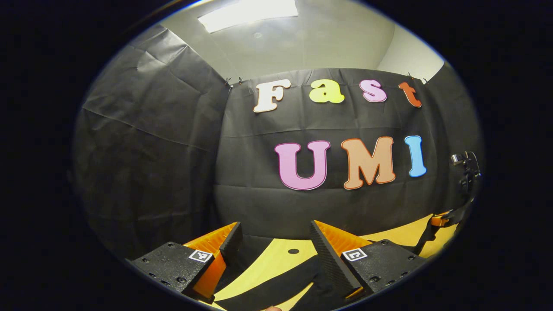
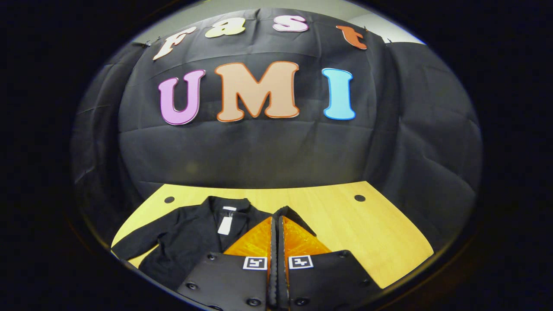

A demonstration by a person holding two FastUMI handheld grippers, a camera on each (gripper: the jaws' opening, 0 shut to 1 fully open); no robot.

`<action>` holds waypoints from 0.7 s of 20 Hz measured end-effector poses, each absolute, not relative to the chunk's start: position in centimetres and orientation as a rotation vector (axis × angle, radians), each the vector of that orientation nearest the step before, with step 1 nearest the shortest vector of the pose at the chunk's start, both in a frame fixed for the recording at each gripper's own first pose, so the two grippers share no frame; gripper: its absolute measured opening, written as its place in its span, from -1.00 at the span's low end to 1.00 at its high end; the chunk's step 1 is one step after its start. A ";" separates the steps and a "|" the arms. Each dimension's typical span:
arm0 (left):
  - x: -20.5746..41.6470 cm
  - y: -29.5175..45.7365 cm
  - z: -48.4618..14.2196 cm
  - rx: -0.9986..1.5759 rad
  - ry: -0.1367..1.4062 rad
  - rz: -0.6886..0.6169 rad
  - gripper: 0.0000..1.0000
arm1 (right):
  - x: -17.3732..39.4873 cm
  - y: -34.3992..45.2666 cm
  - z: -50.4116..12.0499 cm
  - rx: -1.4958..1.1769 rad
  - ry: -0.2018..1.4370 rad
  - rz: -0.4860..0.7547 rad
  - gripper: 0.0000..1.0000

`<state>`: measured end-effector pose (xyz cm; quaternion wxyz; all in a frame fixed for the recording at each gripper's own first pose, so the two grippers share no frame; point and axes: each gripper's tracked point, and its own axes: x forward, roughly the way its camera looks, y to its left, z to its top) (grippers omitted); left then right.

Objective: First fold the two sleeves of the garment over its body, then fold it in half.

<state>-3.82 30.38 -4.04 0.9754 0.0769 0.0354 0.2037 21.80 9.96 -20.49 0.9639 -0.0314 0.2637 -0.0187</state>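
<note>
Your left gripper (image 1: 274,237) stands wide apart above one black sleeve (image 1: 276,285) lying across the bench (image 1: 281,257). Your right gripper (image 2: 277,226) is pressed together at the shoulder of the one black garment (image 2: 190,235); whether it pinches cloth, you cannot tell.

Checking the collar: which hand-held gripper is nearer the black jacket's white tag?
Right: the right hand-held gripper, shut, sits just beside the white tag; the left hand-held gripper, open, straddles a black sleeve, apparently farther out.
</note>
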 end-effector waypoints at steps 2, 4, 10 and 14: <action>-4.0 31.7 -4.2 0.155 0.076 0.420 0.86 | 22.6 12.5 -20.4 -0.071 0.530 -0.011 -0.93; -4.6 33.2 -4.3 0.152 0.082 0.437 0.86 | 23.4 14.8 -20.7 -0.081 0.533 0.017 -0.92; -6.1 36.6 -5.2 0.139 0.112 0.491 0.87 | 25.1 21.2 -22.0 -0.116 0.552 0.103 -0.93; -7.3 38.5 -5.6 0.136 0.129 0.522 0.89 | 25.8 24.8 -23.6 -0.145 0.575 0.151 -0.93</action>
